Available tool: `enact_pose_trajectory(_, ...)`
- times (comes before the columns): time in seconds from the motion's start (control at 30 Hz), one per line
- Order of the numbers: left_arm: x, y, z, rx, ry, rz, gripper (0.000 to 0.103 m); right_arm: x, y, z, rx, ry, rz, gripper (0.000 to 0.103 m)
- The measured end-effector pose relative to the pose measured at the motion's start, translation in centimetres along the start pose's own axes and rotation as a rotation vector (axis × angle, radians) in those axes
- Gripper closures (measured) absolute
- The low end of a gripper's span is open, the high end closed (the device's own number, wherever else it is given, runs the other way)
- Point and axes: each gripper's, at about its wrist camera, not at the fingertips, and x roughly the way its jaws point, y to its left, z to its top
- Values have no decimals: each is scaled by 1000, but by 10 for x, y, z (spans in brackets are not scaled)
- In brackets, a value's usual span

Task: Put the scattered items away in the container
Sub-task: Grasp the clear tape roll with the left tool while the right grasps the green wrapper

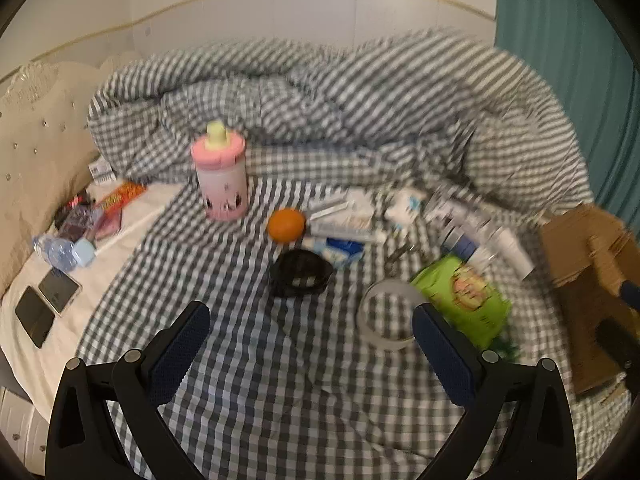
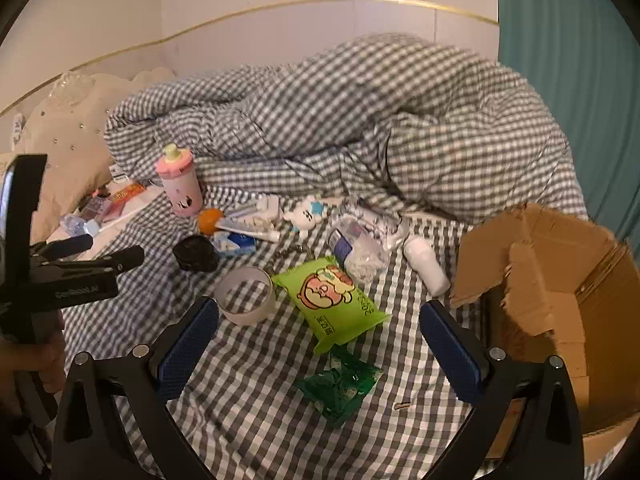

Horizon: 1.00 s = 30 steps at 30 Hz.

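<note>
Opening step: both grippers, left (image 1: 311, 322) and right (image 2: 319, 318), gape wide and empty above the checked sheet. Scattered items, including the green packet (image 2: 330, 300), lie left of the cardboard box (image 2: 560, 300). Next: descend, close on one item.

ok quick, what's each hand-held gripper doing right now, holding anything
Left hand-held gripper: open, holding nothing, above the checked sheet.
Right hand-held gripper: open, holding nothing, near the green packet.
</note>
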Motion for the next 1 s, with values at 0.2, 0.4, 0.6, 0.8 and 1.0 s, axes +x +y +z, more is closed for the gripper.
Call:
enact_pose_trajectory(0.2,45,-5,-11,16,73,-11,0,32,-6,-9,17,50,-23,2)
enact_pose_trajectory(0.4,85,-31,-15,39,123,-45,0,56,-14,-20,20,105,-36,2)
enact_pose_trajectory(0.6,120,-48,-14,36,151,-47,1,70,-24,-30,30,141,-50,2)
enact_pose_trajectory(0.8,139,-59,-17,34,177,-62,13,83,-33,-42,46,176,-53,2)
enact_pose_trajectory(1.0,156,-60,-22,35,204,-68,48,92,-40,-51,55,195,-74,2)
